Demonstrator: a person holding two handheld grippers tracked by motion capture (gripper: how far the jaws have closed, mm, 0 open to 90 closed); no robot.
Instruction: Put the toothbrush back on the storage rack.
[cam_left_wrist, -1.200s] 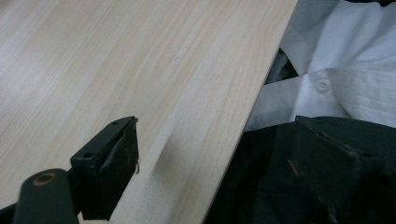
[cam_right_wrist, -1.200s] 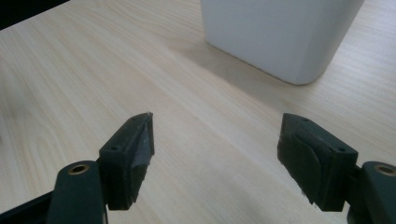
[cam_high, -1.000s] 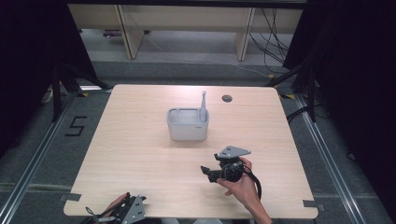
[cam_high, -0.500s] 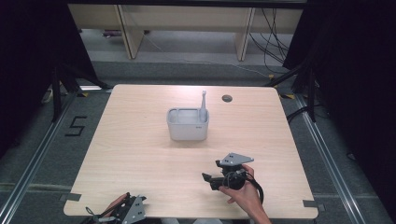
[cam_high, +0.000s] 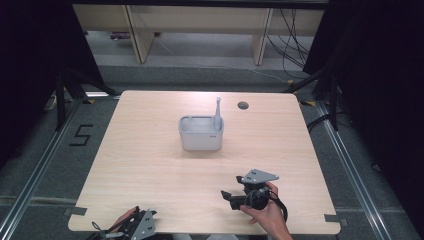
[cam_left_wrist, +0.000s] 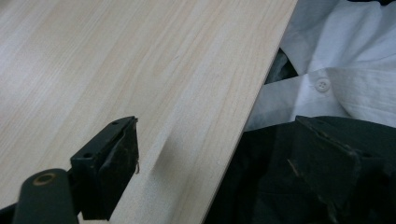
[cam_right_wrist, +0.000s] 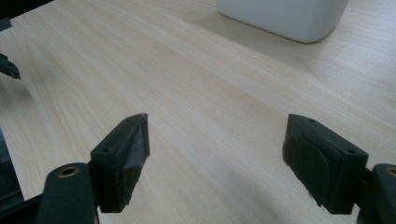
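The right gripper (cam_high: 229, 196) has just been spreading its matte black wedge jaws, nothing between them, above pale woodgrain table (cam_high: 150, 165). Well ahead stands a smooth grey rounded tub (cam_high: 201, 133) holding an upright toothbrush (cam_high: 217, 112). The left gripper (cam_left_wrist: 215, 163) hangs released at the table's edge.

A pale grey rectangular container (cam_high: 201, 134) is standing upright near the middle of the wooden table (cam_high: 150, 165), open side up. A grey toothbrush (cam_high: 217, 111) is leaning in its right rear corner, rising above the rim.
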